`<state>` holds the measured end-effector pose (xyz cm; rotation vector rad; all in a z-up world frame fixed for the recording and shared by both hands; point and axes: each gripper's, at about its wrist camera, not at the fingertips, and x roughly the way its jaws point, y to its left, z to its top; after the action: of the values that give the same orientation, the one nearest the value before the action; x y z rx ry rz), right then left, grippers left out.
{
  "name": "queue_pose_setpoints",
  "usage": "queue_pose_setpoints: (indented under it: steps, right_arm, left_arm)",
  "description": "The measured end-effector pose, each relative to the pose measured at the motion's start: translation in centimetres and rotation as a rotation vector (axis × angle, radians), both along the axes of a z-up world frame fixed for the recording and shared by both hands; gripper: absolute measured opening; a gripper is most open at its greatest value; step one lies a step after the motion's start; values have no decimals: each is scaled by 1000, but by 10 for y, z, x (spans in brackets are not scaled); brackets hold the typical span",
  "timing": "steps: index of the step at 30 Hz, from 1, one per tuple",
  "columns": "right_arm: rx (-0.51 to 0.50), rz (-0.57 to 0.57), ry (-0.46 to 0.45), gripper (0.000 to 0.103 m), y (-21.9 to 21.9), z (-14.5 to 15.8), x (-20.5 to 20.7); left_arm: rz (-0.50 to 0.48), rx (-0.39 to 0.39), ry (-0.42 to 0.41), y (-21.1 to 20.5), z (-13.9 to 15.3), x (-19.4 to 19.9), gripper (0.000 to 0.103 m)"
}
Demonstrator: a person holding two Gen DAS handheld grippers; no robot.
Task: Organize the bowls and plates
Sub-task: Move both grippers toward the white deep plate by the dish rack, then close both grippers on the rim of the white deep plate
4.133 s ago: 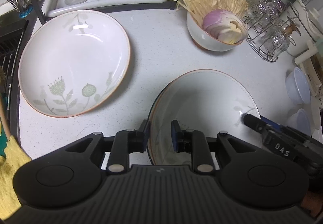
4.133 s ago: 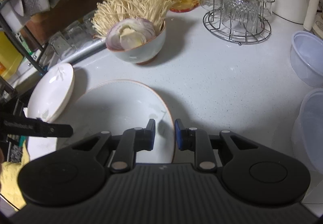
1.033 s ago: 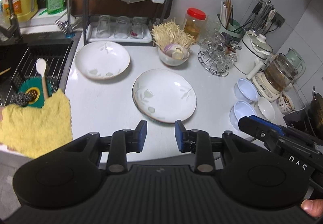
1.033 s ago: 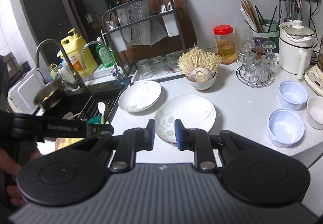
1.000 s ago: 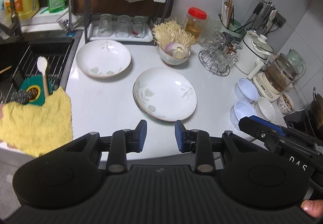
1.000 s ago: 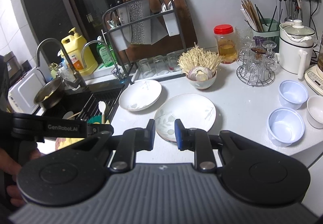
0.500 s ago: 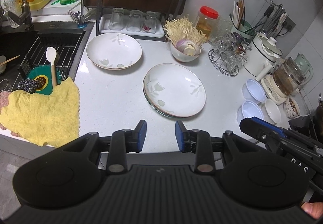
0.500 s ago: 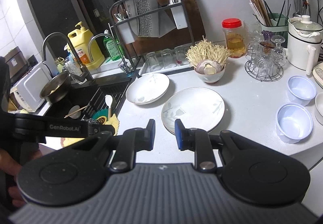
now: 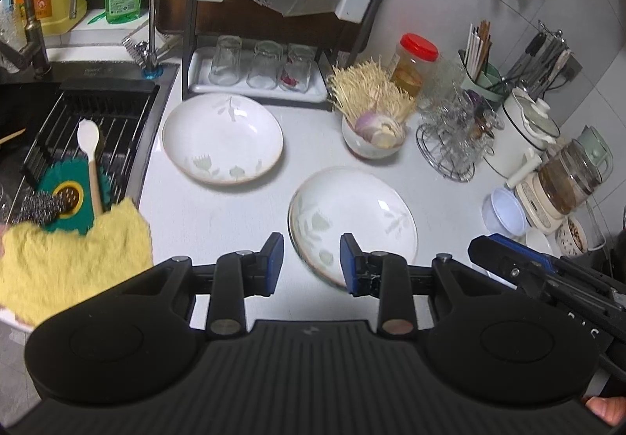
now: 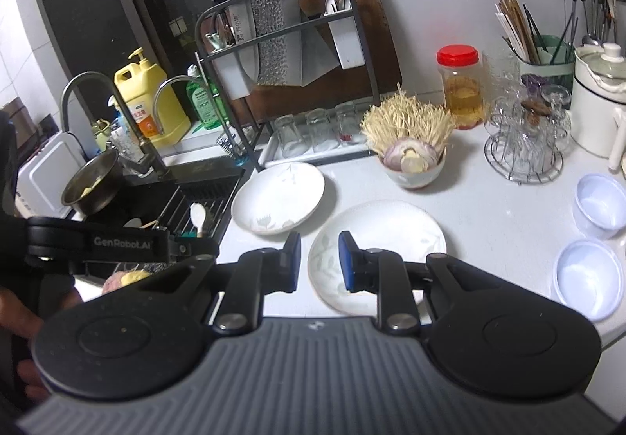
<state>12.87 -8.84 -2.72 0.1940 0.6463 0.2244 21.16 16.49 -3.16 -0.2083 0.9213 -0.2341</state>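
Observation:
Two white floral plates lie on the white counter. The near plate (image 9: 352, 217) sits mid-counter; it also shows in the right wrist view (image 10: 385, 239). The far plate (image 9: 222, 137) lies by the sink, also seen in the right wrist view (image 10: 278, 197). Two pale blue bowls (image 10: 589, 278) (image 10: 600, 206) and a small white bowl (image 9: 539, 244) sit at the right. My left gripper (image 9: 312, 262) is open and empty, held above the counter's front edge. My right gripper (image 10: 316, 259) is open and empty, also raised near the front edge.
A bowl of enoki mushrooms and onion (image 9: 371, 129) stands behind the near plate. A glass rack (image 9: 450, 145), jar (image 9: 414, 59), kettle and utensil holders fill the back right. A tray of glasses (image 9: 258, 65) sits under the knife rack. The sink (image 9: 78, 129) and a yellow cloth (image 9: 70, 259) are left.
Both grippers have let go of the near plate and pulled back and up from the counter. In the last half second the left gripper moved closer and its jaws stayed open.

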Motion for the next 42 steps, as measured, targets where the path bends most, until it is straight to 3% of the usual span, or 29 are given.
queue_pose_setpoints:
  steps: [17, 22, 24, 26, 42]
  right_arm:
    - [-7, -39, 39, 25, 11, -10, 71]
    - [2, -36, 57, 26, 16, -16, 96]
    - [-1, -38, 71, 32, 19, -20, 107]
    - [-1, -36, 77, 52, 22, -24, 118]
    - [-15, 38, 235, 50, 64, -84, 218]
  left_arm:
    - [-37, -10, 39, 10, -20, 88, 38]
    - [-22, 2, 46, 25, -33, 113, 49]
    - [-13, 10, 56, 33, -41, 125, 54]
    - [-8, 20, 64, 40, -49, 135, 56]
    - [111, 72, 121, 113, -119, 215, 57]
